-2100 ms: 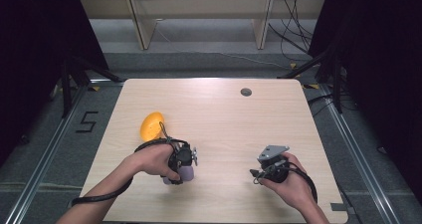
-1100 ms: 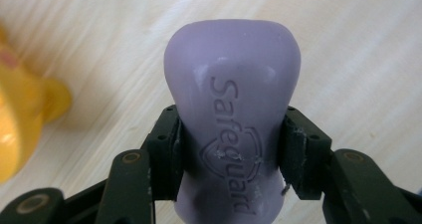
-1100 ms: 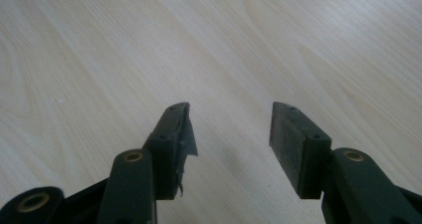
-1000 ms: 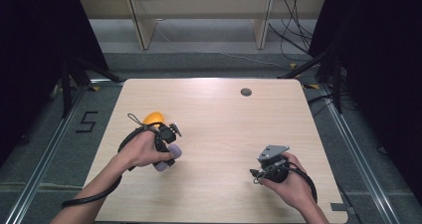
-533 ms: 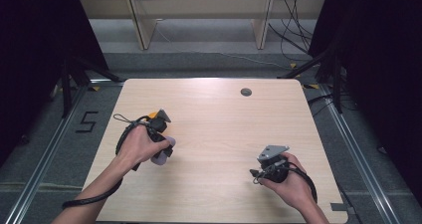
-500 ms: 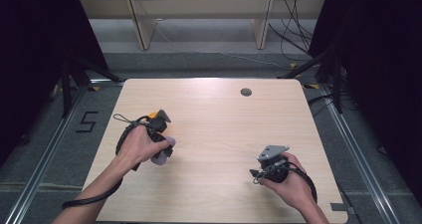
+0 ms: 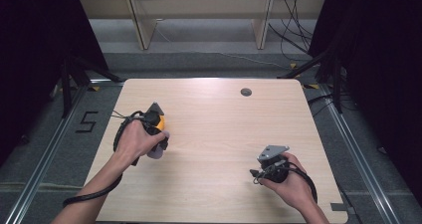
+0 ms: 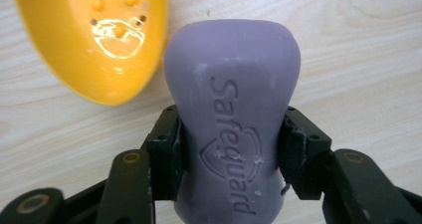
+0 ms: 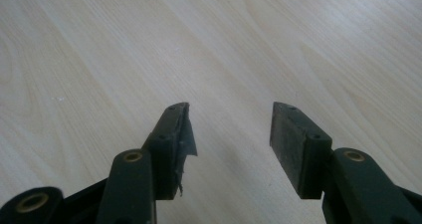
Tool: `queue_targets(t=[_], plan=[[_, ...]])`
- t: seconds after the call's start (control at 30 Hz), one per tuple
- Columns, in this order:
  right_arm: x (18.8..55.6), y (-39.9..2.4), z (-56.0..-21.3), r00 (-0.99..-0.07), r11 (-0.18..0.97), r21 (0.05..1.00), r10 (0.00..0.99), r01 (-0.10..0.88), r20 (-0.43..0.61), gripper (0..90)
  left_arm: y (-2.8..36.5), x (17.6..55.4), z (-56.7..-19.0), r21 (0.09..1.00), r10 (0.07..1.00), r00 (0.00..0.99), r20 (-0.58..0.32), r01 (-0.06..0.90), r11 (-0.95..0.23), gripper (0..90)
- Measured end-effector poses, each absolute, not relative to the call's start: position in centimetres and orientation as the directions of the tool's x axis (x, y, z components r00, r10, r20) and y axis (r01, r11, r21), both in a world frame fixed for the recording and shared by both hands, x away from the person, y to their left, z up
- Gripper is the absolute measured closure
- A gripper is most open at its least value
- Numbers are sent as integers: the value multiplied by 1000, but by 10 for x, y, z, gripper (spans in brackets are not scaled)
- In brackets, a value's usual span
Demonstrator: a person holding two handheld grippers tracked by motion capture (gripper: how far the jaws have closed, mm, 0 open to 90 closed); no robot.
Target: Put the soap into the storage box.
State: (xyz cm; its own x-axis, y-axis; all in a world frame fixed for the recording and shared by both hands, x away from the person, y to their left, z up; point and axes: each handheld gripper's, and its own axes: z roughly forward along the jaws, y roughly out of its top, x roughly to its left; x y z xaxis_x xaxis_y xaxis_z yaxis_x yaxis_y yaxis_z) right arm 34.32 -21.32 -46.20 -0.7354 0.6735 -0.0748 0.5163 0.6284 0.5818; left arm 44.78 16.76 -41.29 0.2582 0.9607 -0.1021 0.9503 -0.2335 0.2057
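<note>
A purple bar of soap (image 8: 231, 129) stamped "Safeguard" sits clamped between the jaws of my left gripper (image 8: 231, 157), held over the wooden table (image 7: 224, 129). Just beyond it to the upper left lies an orange soap dish (image 8: 99, 40) with small drain holes, lying on the table. In the high view the left gripper (image 7: 152, 129) is at the table's left with the soap (image 7: 155, 152) under the hand and the dish (image 7: 160, 122) peeking out beside it. My right gripper (image 9: 231, 134) stands open over bare wood, seen at the front right in the high view (image 7: 271, 167).
A small dark round hole (image 7: 246, 91) marks the table's far middle. Black cables trail from both grippers. Beyond the table are a grey floor, shelf legs and dark curtains at both sides.
My left gripper has carried the soap from the table's front middle back and leftward to the orange dish, now covering most of it. The right gripper has stayed still.
</note>
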Motion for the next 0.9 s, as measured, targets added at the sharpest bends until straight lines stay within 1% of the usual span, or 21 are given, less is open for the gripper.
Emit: queue_targets(t=[0.2, 0.23, 0.3, 0.6, 0.73, 0.83, 0.87, 0.9], plan=[[343, -213, -462, -736, 628, 582, 673, 516, -74, 501, 171, 453, -409, 217, 967, 230, -108, 955, -203, 489], [343, -213, -462, -735, 627, 582, 674, 518, -73, 501, 172, 454, -408, 219, 965, 244, -99, 951, -218, 489], [343, -213, -462, -733, 625, 583, 677, 519, -73, 501, 174, 456, -407, 220, 968, 227, -104, 955, -200, 489], [343, -213, -462, -733, 625, 583, 677, 519, -72, 501, 180, 463, -405, 217, 970, 224, -91, 955, -200, 489], [343, -213, -462, -733, 624, 584, 677, 519, -72, 501, 182, 465, -404, 213, 975, 201, -92, 961, -178, 489], [343, -213, -462, -734, 625, 584, 676, 518, -73, 501, 185, 468, -404, 212, 976, 198, -86, 961, -176, 489], [343, -213, -462, -734, 626, 583, 676, 518, -73, 501, 187, 469, -404, 211, 974, 212, -80, 959, -191, 489], [343, -213, -462, -734, 626, 583, 676, 518, -73, 501, 187, 469, -404, 206, 978, 188, -93, 964, -166, 489]])
